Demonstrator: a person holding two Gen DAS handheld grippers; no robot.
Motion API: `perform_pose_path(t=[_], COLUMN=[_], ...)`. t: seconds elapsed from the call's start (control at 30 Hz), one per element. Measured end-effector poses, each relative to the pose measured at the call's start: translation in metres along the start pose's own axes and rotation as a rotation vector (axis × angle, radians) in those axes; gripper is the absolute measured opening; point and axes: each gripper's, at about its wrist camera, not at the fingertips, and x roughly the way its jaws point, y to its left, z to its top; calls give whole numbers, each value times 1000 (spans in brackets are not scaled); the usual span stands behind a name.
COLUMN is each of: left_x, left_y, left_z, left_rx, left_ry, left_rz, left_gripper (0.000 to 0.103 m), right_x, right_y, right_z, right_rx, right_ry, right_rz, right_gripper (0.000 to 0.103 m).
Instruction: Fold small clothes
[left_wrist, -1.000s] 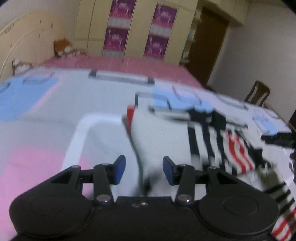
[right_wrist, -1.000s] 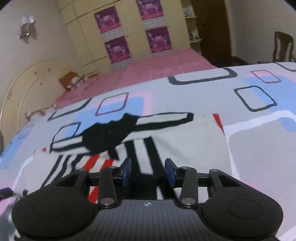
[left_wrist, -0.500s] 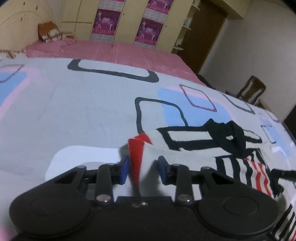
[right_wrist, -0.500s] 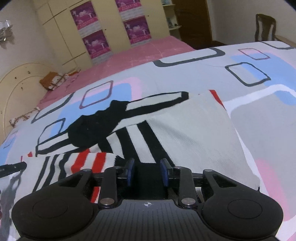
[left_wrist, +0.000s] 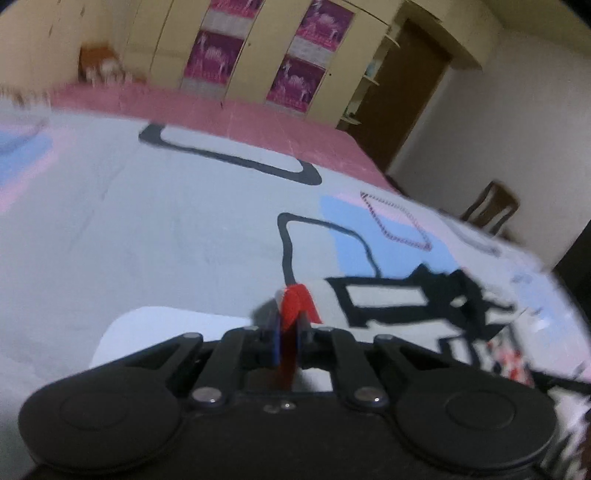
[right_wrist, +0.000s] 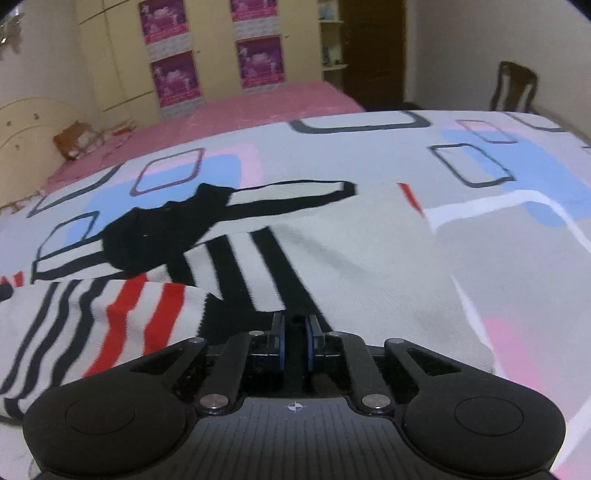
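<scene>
Left gripper (left_wrist: 287, 341) is pinching the red-tipped corner of the striped garment (right_wrist: 332, 254), which is lying flat on the patterned bedspread (right_wrist: 498, 229). Right gripper (right_wrist: 294, 349) is clamping its near black hem. Garment is extending away ahead of both jaws, so the fold likely carries forward.

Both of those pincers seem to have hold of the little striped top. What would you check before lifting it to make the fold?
1. Left gripper shut on the garment's red corner: ok.
2. Right gripper shut on a black edge of the cloth: ok.
3. Depth of each bite: cannot tell, the cloth hides between the pads.
4. Only one layer pinched: cannot tell.
5. Body panel lying flat on the bedspread: ok.
6. Striped sleeve smoothed out: not ok, it lies rumpled over the front.
</scene>
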Motion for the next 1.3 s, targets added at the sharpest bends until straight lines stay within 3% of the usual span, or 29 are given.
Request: perform_pose_path(t=[0.07, 0.13, 0.2, 0.23, 0.3, 0.33, 0.4, 0.5, 0.57, 0.67, 0.73, 0.8, 0.9, 0.97, 1.0, 1.07, 1.1, 1.13, 1.17, 1.27, 1.3], left_x=[4, 3, -4, -12, -27, -28, -21, -4, 4, 9, 11, 9, 16, 15, 10, -20, -34, -45, -51, -58, -56], left_y=[-10, -8, -7, -9, -25, -37, -67, -96, -106, -90, -67, -50, -62, -64, -70, -84, -94, -109, -122, -159, -167], left_z=[-5, -2, 1, 2, 6, 8, 9, -3, -14, -16, -16, -15, -15, -15, -14, -19, -25, -34, -43, -72, -81], left_rx=[48, 12, 28, 42, 127, 168, 258, 314, 370, 333, 314, 248, 299, 281, 285, 292, 290, 307, 332, 380, 387], left_ry=[-14, -8, -17, -41, -83, -77, -27, 35, 31, 8, 26, 26, 32, 28, 26, -21, -36, -44, -48, -36, -26], left_rz=[51, 53, 118, 153, 109, 75, -6, -70, -30, 42, 100, 55, 94, 114, 133, 120, 85, 69, 57, 47, 58], left_gripper=[8, 12, 44, 50, 51, 51, 52, 58, 62, 66, 73, 75, 78, 78, 69, 67, 67, 67, 67, 73, 76], right_x=[1, 2, -2, -8, -19, -18, -9, 5, 14, 26, 25, 22, 19, 18, 16, -1, -13, -18, -21, -28, -26], right_y=[8, 10, 5, 4, 6, 15, 40, 82, 104, 122, 112, 80, 40, 50, 53, 56, 55, 56, 58, 71, 77], right_z=[-7, -4, 2, 6, 15, 19, 24, 25, 21, 13, 8, 4, 2, 5, 7, 7, 5, 4, 0, -18, -22], right_rx=[-55, -53, -3, 16, 40, 30, 2, -58, -93, -154, -198, -198, -126, -179, -181, -180, -193, -200, -208, -279, -293], right_ry=[-21, -21, -37, -64, -113, -112, -86, -50, -18, 24, 11, -5, -1, 6, 5, -33, -46, -35, -17, -13, 5], right_rz=[-25, -49, -81, -107, -47, -8, 78, 189, 228, 225, 188, 75, 123, 99, 92, 101, 120, 143, 174, 240, 243], right_gripper=[9, 10, 10, 11, 21, 36, 48, 47, 34, 33, 33, 32, 32, 32, 33, 33, 35, 52, 61, 64, 60])
